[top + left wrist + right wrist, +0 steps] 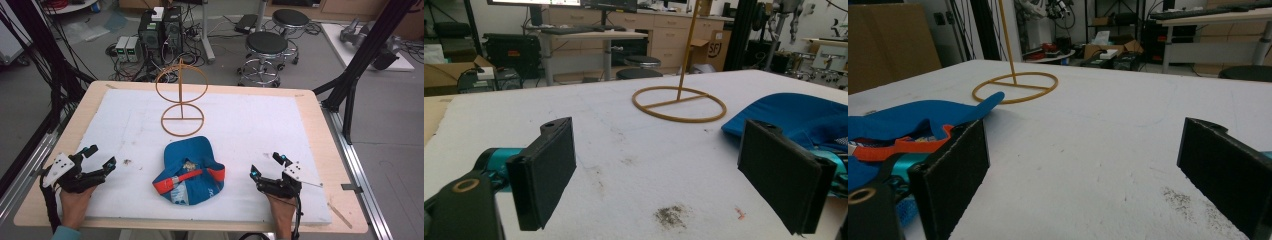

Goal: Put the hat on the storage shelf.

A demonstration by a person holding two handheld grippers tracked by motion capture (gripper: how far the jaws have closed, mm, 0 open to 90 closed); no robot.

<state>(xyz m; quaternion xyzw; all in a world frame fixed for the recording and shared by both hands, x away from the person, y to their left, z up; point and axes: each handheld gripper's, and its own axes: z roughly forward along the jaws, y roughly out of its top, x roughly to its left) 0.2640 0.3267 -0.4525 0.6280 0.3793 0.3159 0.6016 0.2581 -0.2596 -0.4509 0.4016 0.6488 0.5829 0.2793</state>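
Grippers rest either side of the blue cap (189,170). Left gripper (100,156) and right gripper (267,165) both gape, holding nothing.

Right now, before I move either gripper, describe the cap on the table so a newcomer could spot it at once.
Start from the white mat that covers the wooden table, then find the thin golden wire stand at its middle. Just nearer the person, between the left gripper and the right gripper, lies the blue cap. It is the one soft, crumpled thing there, blue with an orange strap and trim.
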